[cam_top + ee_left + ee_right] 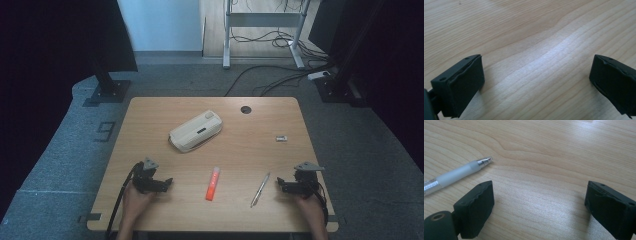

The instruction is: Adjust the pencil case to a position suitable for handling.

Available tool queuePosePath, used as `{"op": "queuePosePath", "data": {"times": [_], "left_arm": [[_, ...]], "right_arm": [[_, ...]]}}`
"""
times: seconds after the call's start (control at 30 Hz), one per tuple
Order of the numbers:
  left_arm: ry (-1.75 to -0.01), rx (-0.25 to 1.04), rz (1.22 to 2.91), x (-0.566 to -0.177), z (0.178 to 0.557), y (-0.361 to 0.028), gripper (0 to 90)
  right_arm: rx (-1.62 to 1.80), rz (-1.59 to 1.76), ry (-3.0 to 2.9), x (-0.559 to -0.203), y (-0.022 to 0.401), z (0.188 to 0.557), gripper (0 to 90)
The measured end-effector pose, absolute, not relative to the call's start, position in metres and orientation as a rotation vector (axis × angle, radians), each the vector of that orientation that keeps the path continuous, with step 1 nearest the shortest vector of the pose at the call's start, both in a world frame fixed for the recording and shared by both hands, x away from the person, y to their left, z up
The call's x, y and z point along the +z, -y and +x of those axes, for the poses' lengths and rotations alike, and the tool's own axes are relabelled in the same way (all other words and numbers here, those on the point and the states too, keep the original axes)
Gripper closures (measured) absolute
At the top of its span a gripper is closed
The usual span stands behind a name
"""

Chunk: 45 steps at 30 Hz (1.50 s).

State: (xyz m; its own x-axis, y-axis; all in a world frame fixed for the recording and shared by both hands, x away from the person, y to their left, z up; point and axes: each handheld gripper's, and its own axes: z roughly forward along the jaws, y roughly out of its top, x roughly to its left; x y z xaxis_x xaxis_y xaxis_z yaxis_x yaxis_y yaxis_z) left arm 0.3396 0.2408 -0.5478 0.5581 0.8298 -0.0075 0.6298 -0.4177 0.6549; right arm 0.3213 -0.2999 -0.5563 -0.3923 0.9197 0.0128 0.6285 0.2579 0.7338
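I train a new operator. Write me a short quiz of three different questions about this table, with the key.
1. True or false: both grippers are open and hold nothing.
2. Which thing lies nearest the right gripper? A) case B) pen C) marker
3. Fill in: the orange marker lies between the left gripper and the ____.

Key:
1. True; wood shows between the jaws in both gripper views.
2. B, the pen.
3. Pen. The cream case lies farther back on the table.

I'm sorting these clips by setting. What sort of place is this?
Probably an office or lab set up for recording: a wooden desk with a cable hole, grey carpet, another desk frame behind with loose cables on the floor.
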Motion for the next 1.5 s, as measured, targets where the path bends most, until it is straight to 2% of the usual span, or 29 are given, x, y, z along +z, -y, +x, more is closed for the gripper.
{"op": "queuePosePath", "data": {"times": [0.63, 0.7, 0.93, 1.1, 1.3, 1.5], "left_arm": [[-1.117, 0.254, 2.190, -0.525, 0.357, -0.219, 1.5], [-1.116, 0.249, 2.197, -0.523, 0.359, -0.217, 1.8], [-1.083, 0.229, 2.129, -0.509, 0.372, -0.216, 13.0], [-1.051, 0.239, 2.132, -0.501, 0.379, -0.211, 14.3], [-0.996, 0.312, 2.193, -0.493, 0.392, -0.199, 18.3], [-0.967, 0.283, 2.194, -0.488, 0.404, -0.188, 18.1]], "right_arm": [[0.935, 1.406, -2.108, -0.556, 0.299, 0.320, 10.0], [0.935, 1.406, -2.107, -0.556, 0.299, 0.320, 10.0], [0.936, 1.406, -2.107, -0.556, 0.299, 0.320, 10.1], [0.936, 1.406, -2.107, -0.556, 0.299, 0.320, 10.1], [0.936, 1.405, -2.108, -0.556, 0.299, 0.320, 10.1], [0.937, 1.406, -2.108, -0.556, 0.299, 0.320, 10.1]]}}
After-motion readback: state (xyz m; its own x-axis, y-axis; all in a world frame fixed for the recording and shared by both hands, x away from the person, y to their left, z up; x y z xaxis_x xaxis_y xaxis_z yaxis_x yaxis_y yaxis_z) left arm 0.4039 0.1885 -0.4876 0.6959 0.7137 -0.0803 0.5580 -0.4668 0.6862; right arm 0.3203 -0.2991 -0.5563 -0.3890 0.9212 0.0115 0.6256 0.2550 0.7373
